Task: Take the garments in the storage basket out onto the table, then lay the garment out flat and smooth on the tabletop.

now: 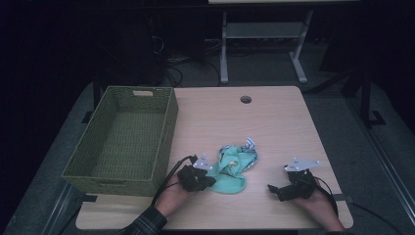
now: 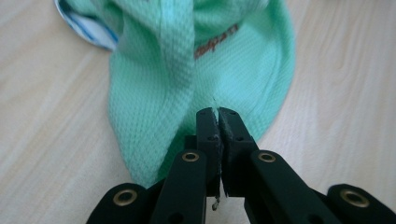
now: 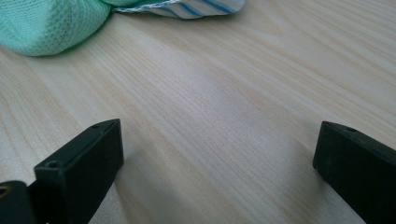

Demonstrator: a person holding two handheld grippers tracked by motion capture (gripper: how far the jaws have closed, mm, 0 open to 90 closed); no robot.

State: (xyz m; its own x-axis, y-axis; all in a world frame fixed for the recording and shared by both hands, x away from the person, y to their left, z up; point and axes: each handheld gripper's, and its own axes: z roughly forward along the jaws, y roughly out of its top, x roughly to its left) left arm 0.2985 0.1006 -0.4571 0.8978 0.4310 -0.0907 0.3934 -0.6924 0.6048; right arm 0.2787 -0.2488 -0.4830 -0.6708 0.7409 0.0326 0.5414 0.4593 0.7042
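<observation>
A crumpled mint-green mesh garment (image 1: 234,169) lies near the middle front of the wooden table, with a white, blue-striped piece (image 1: 251,145) at its far side. My left gripper (image 1: 211,181) is at the garment's near left edge. In the left gripper view its jaws (image 2: 217,116) are pressed together on a fold of the green garment (image 2: 154,93), and a sliver of fabric shows between them. My right gripper (image 1: 272,189) rests low over bare wood to the right, jaws wide apart (image 3: 215,140), with nothing between them. The green garment (image 3: 46,23) and the striped piece (image 3: 187,7) lie beyond it.
A large green woven basket (image 1: 117,186) with nothing in it stands on the left side of the table (image 1: 274,122). A round cable hole (image 1: 245,99) sits near the far edge. Beyond the table are a desk frame and cables on a dark floor.
</observation>
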